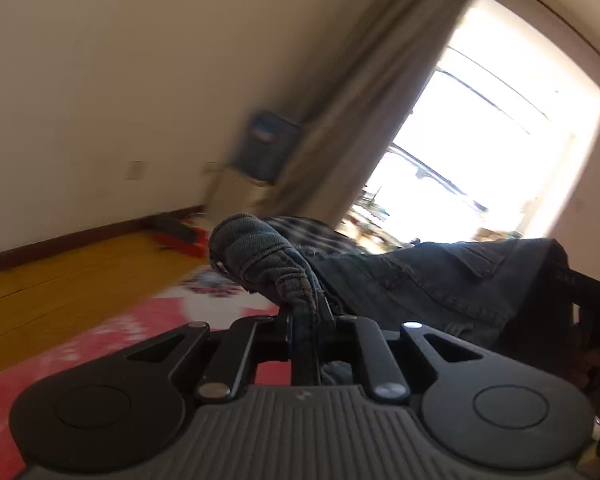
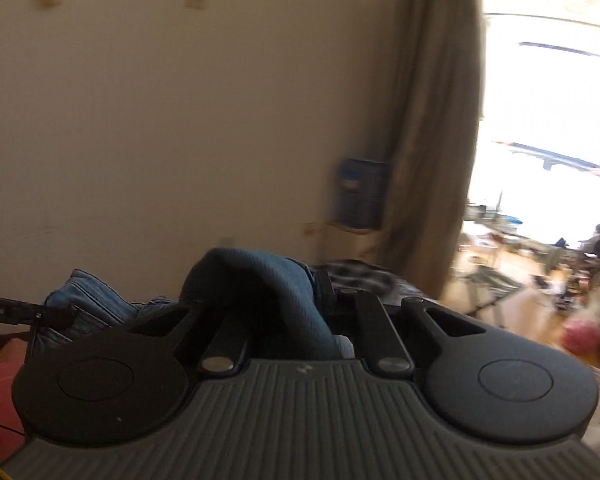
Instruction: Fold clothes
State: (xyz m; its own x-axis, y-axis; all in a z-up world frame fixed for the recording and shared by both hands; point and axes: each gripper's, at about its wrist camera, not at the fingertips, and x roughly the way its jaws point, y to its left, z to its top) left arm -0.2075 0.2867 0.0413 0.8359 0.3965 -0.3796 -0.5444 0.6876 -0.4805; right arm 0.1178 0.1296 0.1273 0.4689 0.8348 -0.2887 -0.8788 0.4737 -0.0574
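Note:
A pair of blue denim jeans (image 1: 428,280) is held up in the air between both grippers. My left gripper (image 1: 306,312) is shut on a bunched edge of the jeans, which bulges over the fingertips. My right gripper (image 2: 300,300) is shut on another fold of the jeans (image 2: 260,280), which drapes over and hides the fingers. The right gripper's tip shows at the right edge of the left wrist view (image 1: 592,292). The left gripper's tip shows at the far left of the right wrist view (image 2: 20,312), holding denim.
A red patterned cover (image 1: 148,320) lies below. A checked garment (image 1: 300,232) lies behind the jeans. A water dispenser with a blue bottle (image 1: 264,148) stands by the wall beside a grey curtain (image 1: 372,92) and a bright window. The floor (image 1: 60,280) is yellow wood.

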